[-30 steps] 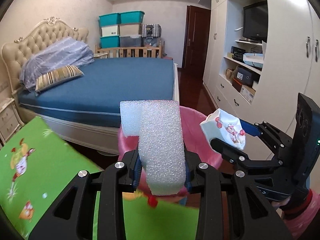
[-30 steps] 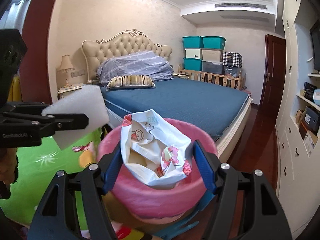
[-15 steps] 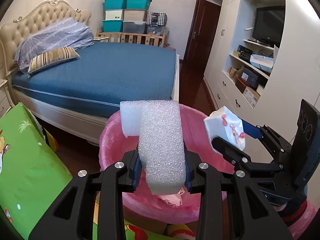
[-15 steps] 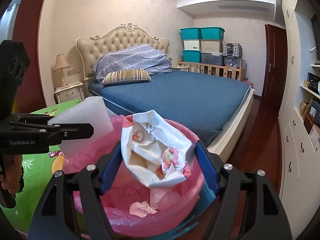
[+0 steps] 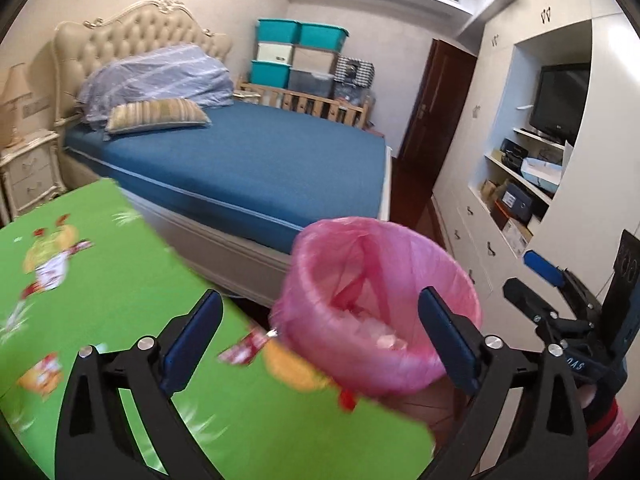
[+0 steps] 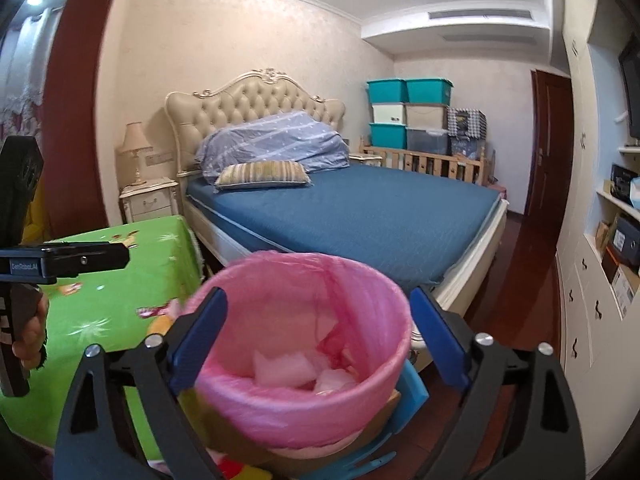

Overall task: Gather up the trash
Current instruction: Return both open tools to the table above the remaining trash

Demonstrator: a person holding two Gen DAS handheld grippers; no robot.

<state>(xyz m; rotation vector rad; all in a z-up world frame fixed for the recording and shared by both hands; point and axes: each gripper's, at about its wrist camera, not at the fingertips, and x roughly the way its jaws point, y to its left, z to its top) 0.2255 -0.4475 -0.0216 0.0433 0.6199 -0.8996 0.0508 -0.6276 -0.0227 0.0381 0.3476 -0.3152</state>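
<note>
Both grippers, left (image 5: pixel 320 340) and right (image 6: pixel 318 338), fingers spread wide, holding nothing; white scraps (image 6: pixel 298 370) already inside pink-lined bin (image 6: pixel 304 412) at 12 o'clock; green counter (image 5: pixel 100 280) apparently bare; nearly done

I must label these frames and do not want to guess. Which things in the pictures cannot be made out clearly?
- Trash in the pink-lined bin: pale pieces show in the right wrist view, but the liner hides what lies below. In the left wrist view they are blurred.
- Prints on the green cloth: motion blur, left wrist view.
- Bin's base: cut off behind the open right gripper.
- Left gripper: open, empty.
</note>
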